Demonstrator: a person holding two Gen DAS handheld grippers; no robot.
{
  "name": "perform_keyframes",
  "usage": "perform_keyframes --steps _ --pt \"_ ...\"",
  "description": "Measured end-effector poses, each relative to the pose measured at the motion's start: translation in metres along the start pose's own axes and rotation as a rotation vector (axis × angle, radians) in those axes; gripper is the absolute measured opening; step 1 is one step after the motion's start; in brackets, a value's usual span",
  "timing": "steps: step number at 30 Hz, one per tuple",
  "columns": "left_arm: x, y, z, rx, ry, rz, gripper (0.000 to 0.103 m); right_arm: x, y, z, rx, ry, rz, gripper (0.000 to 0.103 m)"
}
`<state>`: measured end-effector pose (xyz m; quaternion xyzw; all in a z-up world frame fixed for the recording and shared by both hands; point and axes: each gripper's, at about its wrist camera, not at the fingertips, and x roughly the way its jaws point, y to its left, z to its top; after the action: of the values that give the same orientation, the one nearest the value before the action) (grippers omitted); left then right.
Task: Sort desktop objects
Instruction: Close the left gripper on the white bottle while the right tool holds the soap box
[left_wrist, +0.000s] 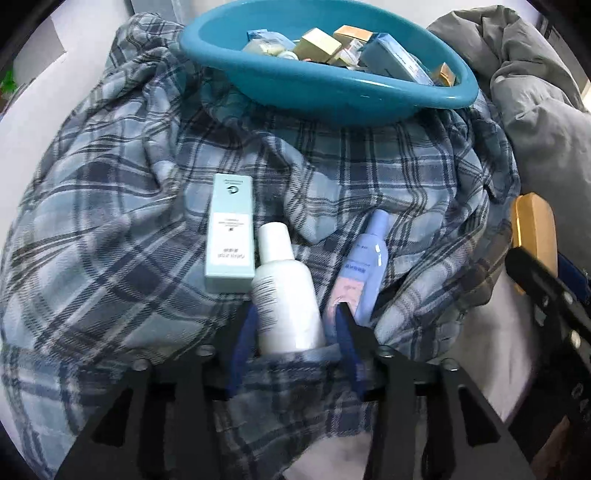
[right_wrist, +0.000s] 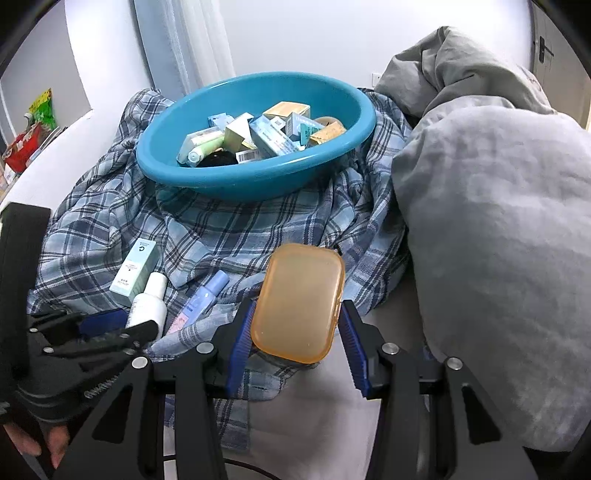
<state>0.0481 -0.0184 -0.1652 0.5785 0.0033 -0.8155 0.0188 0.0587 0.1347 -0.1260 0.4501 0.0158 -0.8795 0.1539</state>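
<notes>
Looking down the left wrist view first: we've got the left gripper (left_wrist: 295, 306) pointed steeply down at a rumpled blue plaid cloth (left_wrist: 110, 221). Its jaws are partly spread and straddle a white bottle (left_wrist: 280, 266) that lies on the cloth. The left pad sits right against the bottle, but we can see a sliver of gap on the other side, so we wouldn't call it a pinch. That right finger's tip overlaps a pale blue bottle (left_wrist: 365, 266) lying just beside the white one. A mint-green box (left_wrist: 231, 229) lies touching the white bottle's other side. Further back a teal basin (left_wrist: 332, 96) sits on the cloth, loaded with small cartons, and a grey duvet (left_wrist: 535, 110) is bunched up to the right. An orange case (left_wrist: 535, 225) peeks in at the right edge.

Over on the right wrist view, the right gripper (right_wrist: 299, 306) has its jaws pinching that orange case, a translucent rounded one, held tilted above the cloth's near edge. We can see the basin behind it with cartons and a tube inside. The box and both bottles lie at lower left, where the left gripper's black fingers come down around the white bottle.
</notes>
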Motion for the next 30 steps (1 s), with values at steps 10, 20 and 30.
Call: perform_keyframes --steps 10,20,30 --pt "0.011 0.008 0.002 -0.073 -0.028 -0.100 0.048 0.001 0.003 -0.001 0.005 0.011 0.011 0.045" --pt "0.001 0.014 -0.012 -0.085 -0.091 -0.159 0.047 0.003 -0.002 -0.003 0.025 0.018 0.016 0.045" --pt "-0.041 0.006 -0.002 -0.051 -0.256 -0.182 0.044 0.003 -0.004 -0.002 0.032 0.019 0.014 0.045"
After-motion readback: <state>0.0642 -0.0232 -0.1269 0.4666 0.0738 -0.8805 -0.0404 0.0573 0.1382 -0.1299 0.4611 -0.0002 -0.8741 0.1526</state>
